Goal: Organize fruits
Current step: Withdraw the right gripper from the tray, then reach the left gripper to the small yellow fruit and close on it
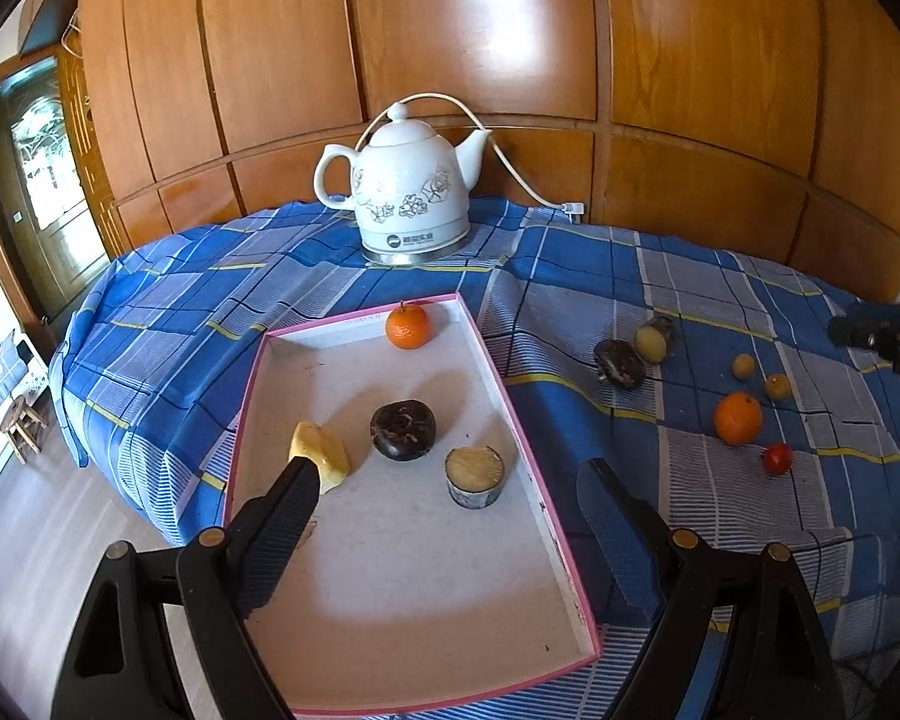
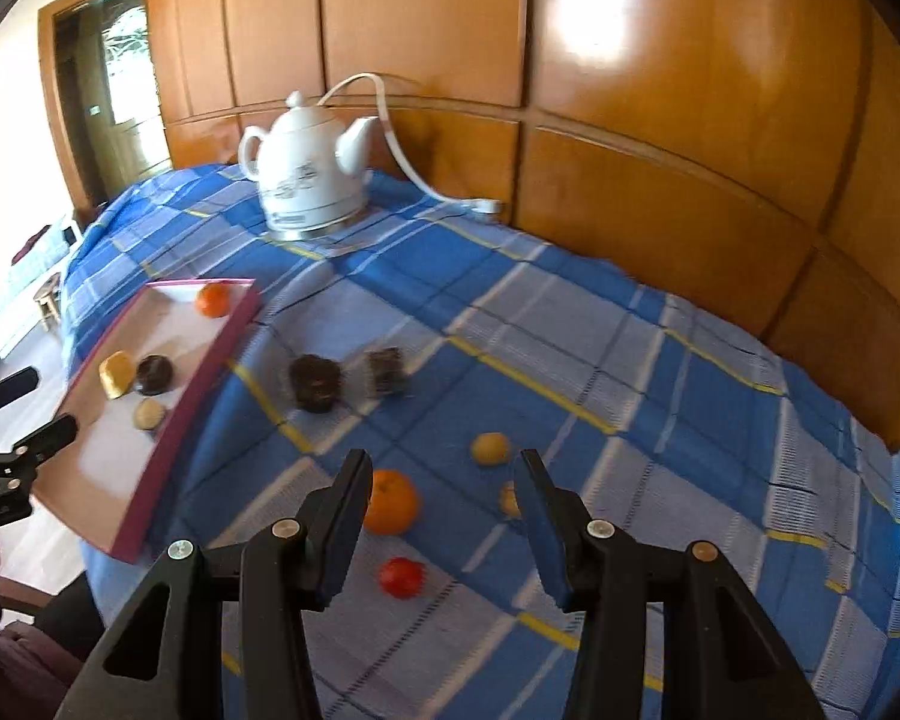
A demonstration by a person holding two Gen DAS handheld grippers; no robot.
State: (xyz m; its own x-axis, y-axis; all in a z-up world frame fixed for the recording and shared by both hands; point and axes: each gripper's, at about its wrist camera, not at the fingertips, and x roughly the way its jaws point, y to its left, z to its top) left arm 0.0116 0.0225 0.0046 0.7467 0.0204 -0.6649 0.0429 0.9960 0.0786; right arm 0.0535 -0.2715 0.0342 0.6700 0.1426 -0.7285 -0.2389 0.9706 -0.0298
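Tray (image 1: pixel 258 396), left: one orange (image 1: pixel 408 327), a yellow piece (image 1: pixel 321 453), two dark items stowed. Cloth (image 1: pixel 570 276), right: orange (image 2: pixel 392 501), red fruit (image 2: pixel 402 577), three small yellow fruits, two dark items outstanding. My left gripper (image 1: pixel 450 483) spread, empty; my right gripper (image 2: pixel 447 483) parted, empty.

The wall panels (image 1: pixel 474 30) behind the table are wood with a glossy varnish that throws back bright patches of light. The tablecloth (image 1: pixel 570 276) is woven cloth, matt, in a blue check, and it lies in soft folds. On it the kettle (image 1: pixel 402 186) looks like glazed white ceramic (smooth and shiny, with a flower print) on a bright metal base ring. The tray (image 1: pixel 528 462) looks like matt card with pink edges and a dull whitish floor. The orange (image 1: pixel 738 417) on the cloth has a finely dimpled peel; the small red fruit (image 1: pixel 777 459) beside it is smooth and glossy. The gripper fingers (image 2: pixel 342 516) are matt black plastic with brass-coloured screw heads.
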